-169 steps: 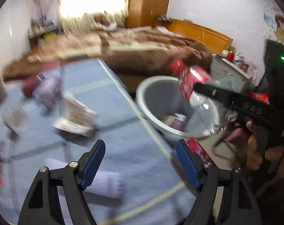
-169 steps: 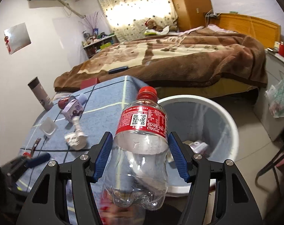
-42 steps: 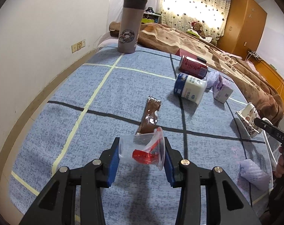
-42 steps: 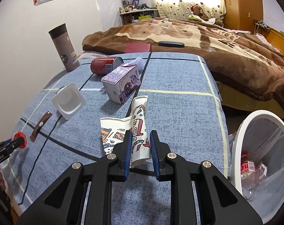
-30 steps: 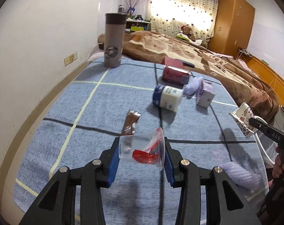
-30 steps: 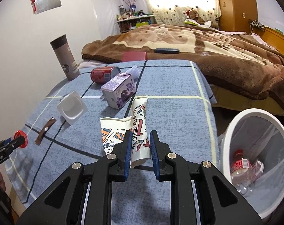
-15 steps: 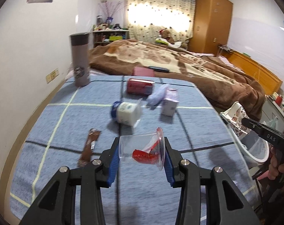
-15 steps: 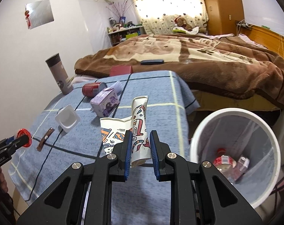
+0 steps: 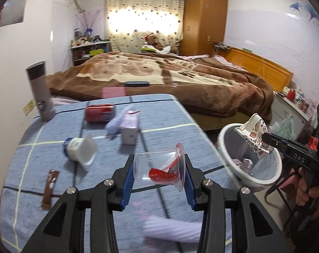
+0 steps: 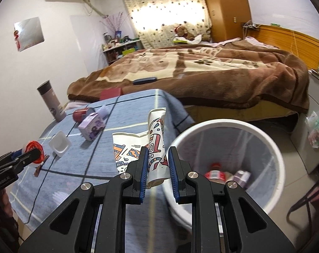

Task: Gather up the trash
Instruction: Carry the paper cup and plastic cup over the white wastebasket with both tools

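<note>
Paper cup (image 10: 156,147) is being pinched by the right hand-held gripper (image 10: 158,164) beside the bin (image 10: 271,147); plastic cup (image 9: 159,168) is being clamped by the left hand-held gripper (image 9: 158,174).

I'm counting one white trash bin (image 10: 275,147), one crushed paper cup (image 10: 156,141), one clear plastic cup (image 9: 159,168), one red can (image 9: 99,112), one purple carton (image 9: 129,129), one yogurt pot (image 9: 80,150), one brown wrapper (image 9: 50,186), one tumbler (image 9: 40,90) sitting around.

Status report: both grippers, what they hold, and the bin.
Left gripper shut on clear plastic cup. Right gripper shut on crushed paper cup. White trash bin beside table, open, nothing blocking it.
</note>
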A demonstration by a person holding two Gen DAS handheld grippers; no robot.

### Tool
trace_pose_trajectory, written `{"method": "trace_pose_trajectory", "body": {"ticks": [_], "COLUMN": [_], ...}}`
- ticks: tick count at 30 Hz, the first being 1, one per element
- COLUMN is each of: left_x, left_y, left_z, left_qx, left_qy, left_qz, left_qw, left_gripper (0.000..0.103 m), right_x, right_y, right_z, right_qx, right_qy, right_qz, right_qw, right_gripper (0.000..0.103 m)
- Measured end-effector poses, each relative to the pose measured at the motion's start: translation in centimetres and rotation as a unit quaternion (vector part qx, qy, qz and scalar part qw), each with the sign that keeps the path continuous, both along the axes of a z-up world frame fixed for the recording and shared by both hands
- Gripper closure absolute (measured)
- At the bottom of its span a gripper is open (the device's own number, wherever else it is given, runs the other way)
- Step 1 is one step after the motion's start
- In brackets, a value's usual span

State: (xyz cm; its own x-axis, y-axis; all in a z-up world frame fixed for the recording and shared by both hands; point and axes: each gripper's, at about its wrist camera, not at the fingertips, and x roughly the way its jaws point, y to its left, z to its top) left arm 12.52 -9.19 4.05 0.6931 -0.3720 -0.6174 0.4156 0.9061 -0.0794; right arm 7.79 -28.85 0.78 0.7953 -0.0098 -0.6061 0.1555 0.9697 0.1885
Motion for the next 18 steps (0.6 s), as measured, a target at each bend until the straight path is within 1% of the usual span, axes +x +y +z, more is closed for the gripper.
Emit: {"method": "trace_pose_trajectory", "body": {"ticks": [9,12,18], "left_x": [-0.1,0.0,0.4], "left_y": [-6.5,-8.7,-13.1], "left_z": [0.5,0.4,-0.9], "left_qx": [0.000,-0.005,0.000], "left_qy": [-0.002,0.006,0.030], "left_qz": [-0.059,-0.083,-0.124], "left_qw": [0.9982,0.9965,0.9919], "left_gripper": [0.059,0.059,0.059], "right_x": [-1.8,-2.2,-2.7], "right_y": [-3.6,-4.4,-6.3], "right_z": [-0.1,-0.2,-1.1], "right_qx": [0.000,0.000,-0.012], "right_qy": [-0.004,0.000,0.016], "right_qz": [-0.046,-0.058,-0.083], "right_qw": [0.999,0.998,0.996], "right_gripper": [0.083,0.083,0.083]}}
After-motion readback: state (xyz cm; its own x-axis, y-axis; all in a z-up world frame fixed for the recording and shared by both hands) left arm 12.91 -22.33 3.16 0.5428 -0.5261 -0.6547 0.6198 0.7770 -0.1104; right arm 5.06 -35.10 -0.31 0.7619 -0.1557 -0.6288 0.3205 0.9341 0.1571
